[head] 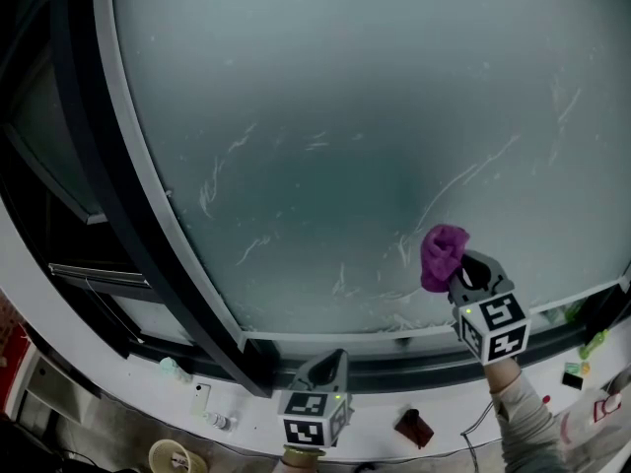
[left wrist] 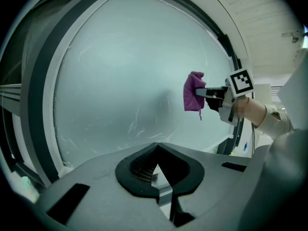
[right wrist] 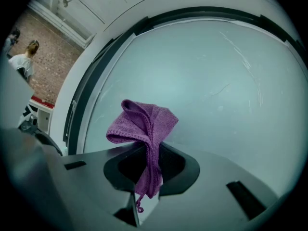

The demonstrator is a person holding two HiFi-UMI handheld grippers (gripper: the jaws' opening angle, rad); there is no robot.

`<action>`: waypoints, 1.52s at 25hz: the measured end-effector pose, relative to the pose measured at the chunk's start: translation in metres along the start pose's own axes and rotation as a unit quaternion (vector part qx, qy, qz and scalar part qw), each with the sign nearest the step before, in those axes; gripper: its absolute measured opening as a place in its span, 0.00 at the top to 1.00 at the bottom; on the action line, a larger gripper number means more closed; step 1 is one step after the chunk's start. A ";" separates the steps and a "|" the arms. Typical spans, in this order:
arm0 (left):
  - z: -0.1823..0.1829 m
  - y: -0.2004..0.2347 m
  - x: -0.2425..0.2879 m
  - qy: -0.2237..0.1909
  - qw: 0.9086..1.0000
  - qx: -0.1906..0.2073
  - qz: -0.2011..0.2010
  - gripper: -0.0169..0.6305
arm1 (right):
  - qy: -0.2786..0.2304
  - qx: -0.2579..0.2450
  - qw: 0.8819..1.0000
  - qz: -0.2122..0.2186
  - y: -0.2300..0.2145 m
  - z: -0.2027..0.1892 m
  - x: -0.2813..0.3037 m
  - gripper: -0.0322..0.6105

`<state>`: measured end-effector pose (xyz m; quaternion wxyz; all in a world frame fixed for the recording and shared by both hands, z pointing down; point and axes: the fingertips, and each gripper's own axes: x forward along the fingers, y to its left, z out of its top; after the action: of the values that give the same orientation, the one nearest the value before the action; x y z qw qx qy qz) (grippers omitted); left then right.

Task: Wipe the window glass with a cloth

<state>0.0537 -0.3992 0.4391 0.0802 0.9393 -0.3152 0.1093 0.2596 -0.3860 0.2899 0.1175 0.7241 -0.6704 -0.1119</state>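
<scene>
Fingers (right wrist: 179, 170) of the right gripper (right wrist: 150, 172) are closed on a purple cloth (right wrist: 144, 124). Its bunched upper part stands above the pads and a narrow tail hangs below them. Fingers of the left gripper (left wrist: 159, 177) are drawn together, leaving only a small triangular gap, with nothing between them.

Window glass (head: 345, 116): a pale, hazy pane that fills most of the head view and is marked with thin white streaks at centre left and lower right.

Frame (head: 108, 195): a dark band curving along the pane's left and lower edges.

Sill (head: 118, 382): a white ledge across the bottom of the head view, carrying a few small items, among them a dark red object (head: 414, 427).

Right gripper (head: 471, 269), lower right of the head view: held up before the lower right part of the pane by an arm in a light sleeve (head: 527, 417). The cloth (head: 441, 254) lies at its tip against the view of the glass. Whether the cloth touches the pane cannot be told.

Left gripper (head: 327, 365), bottom centre: low, over the frame's lower edge, well apart from the cloth (left wrist: 193, 93).

Upper left of the right gripper view: a person (right wrist: 21, 61) before a brick wall (right wrist: 53, 57).
</scene>
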 end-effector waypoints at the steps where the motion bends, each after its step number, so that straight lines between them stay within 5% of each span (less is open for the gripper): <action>1: -0.001 0.001 -0.001 0.000 1.000 0.000 0.001 0.97 | -0.002 0.000 1.000 0.006 0.007 -0.003 -0.006 0.87; 19: -0.008 0.005 -0.015 -0.010 1.000 -0.003 0.009 0.97 | 0.018 0.065 0.993 0.097 0.123 -0.059 -0.070 0.87; 38: -0.012 0.017 -0.019 -0.009 1.000 -0.005 0.025 0.97 | 0.018 0.085 0.986 0.143 0.153 -0.067 -0.069 0.87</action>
<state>0.0265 -0.3986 0.4473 0.0792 0.9317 -0.3399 0.1013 0.1314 -0.3275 0.4031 0.0824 0.6304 -0.7716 -0.0236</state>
